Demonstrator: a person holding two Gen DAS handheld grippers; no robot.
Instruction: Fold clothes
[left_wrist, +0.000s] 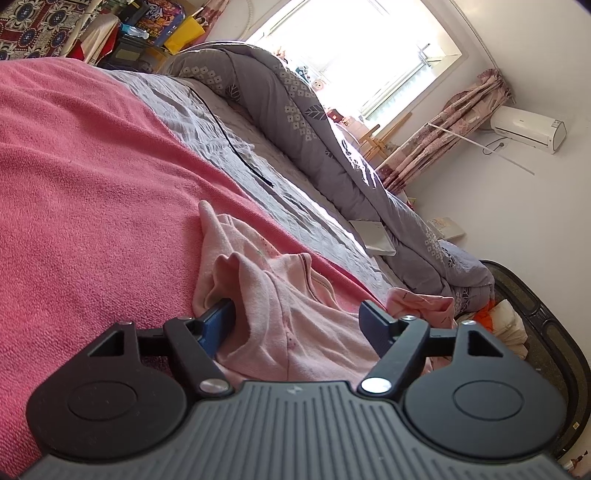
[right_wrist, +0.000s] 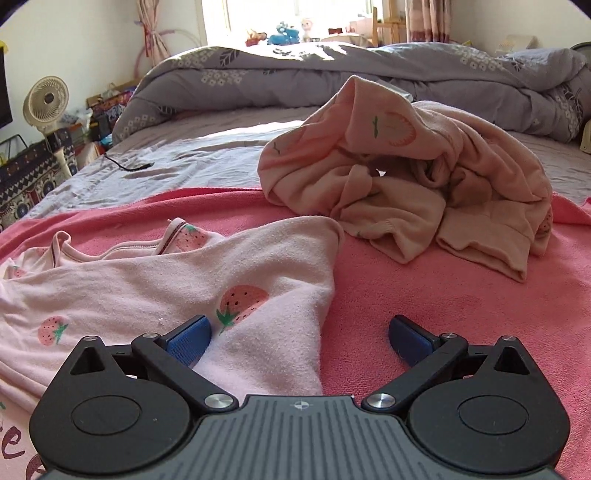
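A pale pink shirt (right_wrist: 147, 288) printed with strawberries lies spread on the pink blanket (right_wrist: 443, 314). Over its right sleeve hovers my right gripper (right_wrist: 299, 321), open wide, with one blue finger above the cloth and the other above bare blanket. A crumpled pink garment (right_wrist: 424, 177) with the same print is heaped just beyond it. In the left wrist view, a bunched part of the shirt (left_wrist: 280, 295) rises between the wide jaws of my left gripper (left_wrist: 295, 308). A fold drapes over its left finger, and the pads do not press the cloth.
The blanket (left_wrist: 92, 184) covers the near side of a bed with a grey sheet. A rolled grey duvet (right_wrist: 332, 74) runs along the far side. A black cable (right_wrist: 129, 166) lies on the sheet. A fan (right_wrist: 48, 99) and boxes stand at the left.
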